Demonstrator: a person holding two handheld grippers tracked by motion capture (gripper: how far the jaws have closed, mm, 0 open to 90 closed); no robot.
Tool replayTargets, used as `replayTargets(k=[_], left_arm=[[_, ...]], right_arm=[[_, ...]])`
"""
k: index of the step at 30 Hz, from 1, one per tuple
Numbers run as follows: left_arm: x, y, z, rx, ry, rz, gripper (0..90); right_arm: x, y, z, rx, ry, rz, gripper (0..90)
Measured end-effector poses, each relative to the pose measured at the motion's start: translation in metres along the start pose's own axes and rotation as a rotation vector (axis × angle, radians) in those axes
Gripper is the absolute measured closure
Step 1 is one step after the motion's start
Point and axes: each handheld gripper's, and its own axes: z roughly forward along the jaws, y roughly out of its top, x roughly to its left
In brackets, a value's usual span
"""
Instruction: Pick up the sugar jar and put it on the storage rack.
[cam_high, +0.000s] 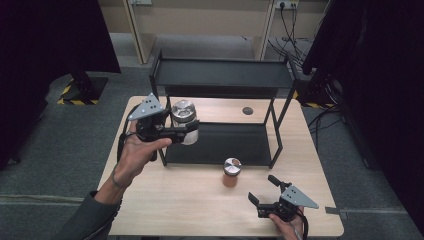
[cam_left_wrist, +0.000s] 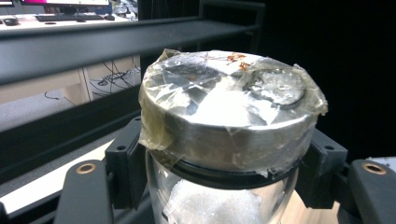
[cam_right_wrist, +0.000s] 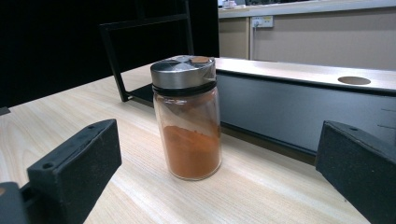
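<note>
- Pale wooden table (cam_high: 200, 200) carries a black two-tier shelf rack (cam_high: 225, 75) at its far side, with grey floor around it and dark screens at both flanks.
- Left gripper (cam_high: 192, 131) is clamped on a glass jar of white grains (cam_high: 184, 122), held clear of the table at the rack's left front corner; its jaws press the glass just under the lid.
- That jar's metal lid (cam_left_wrist: 224, 107) is wrapped in clear tape; no writing is readable on it.
- Right gripper (cam_high: 257, 202) rests near the table's front edge, jaws spread wide and holding nothing.
- Ahead of it stands a jar of orange-brown powder (cam_right_wrist: 189, 116), upright and unlabelled, just in front of the rack's lower shelf (cam_high: 220, 145), with bare wood on both sides.
</note>
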Motion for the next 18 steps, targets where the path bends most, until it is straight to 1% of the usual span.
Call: replayTargets(k=[3, 5, 8, 14, 16, 18], left_arm=[[0.005, 0.013, -0.002, 0.000, 0.007, -0.009, 31.3], [0.008, 0.022, -0.002, -0.002, 0.019, -0.008, 31.3], [0.011, 0.033, -0.002, 0.000, 0.035, -0.019, 31.3], [0.014, 0.056, 0.003, 0.015, 0.068, -0.011, 31.3], [0.014, 0.063, 0.005, 0.013, 0.077, -0.001, 31.3], [0.016, 0.070, 0.006, 0.015, 0.083, -0.004, 31.3]], right_arm=[[0.000, 0.000, 0.000, -0.001, 0.000, 0.000, 0.6], [0.000, 0.000, 0.000, 0.000, -0.001, 0.001, 0.6], [0.000, 0.000, 0.000, 0.001, -0.001, 0.002, 0.6], [-0.001, 0.000, 0.001, 0.001, 0.000, 0.003, 0.6], [-0.001, 0.000, 0.001, 0.001, 0.000, 0.002, 0.6], [-0.001, 0.000, 0.001, -0.002, 0.001, 0.007, 0.5]])
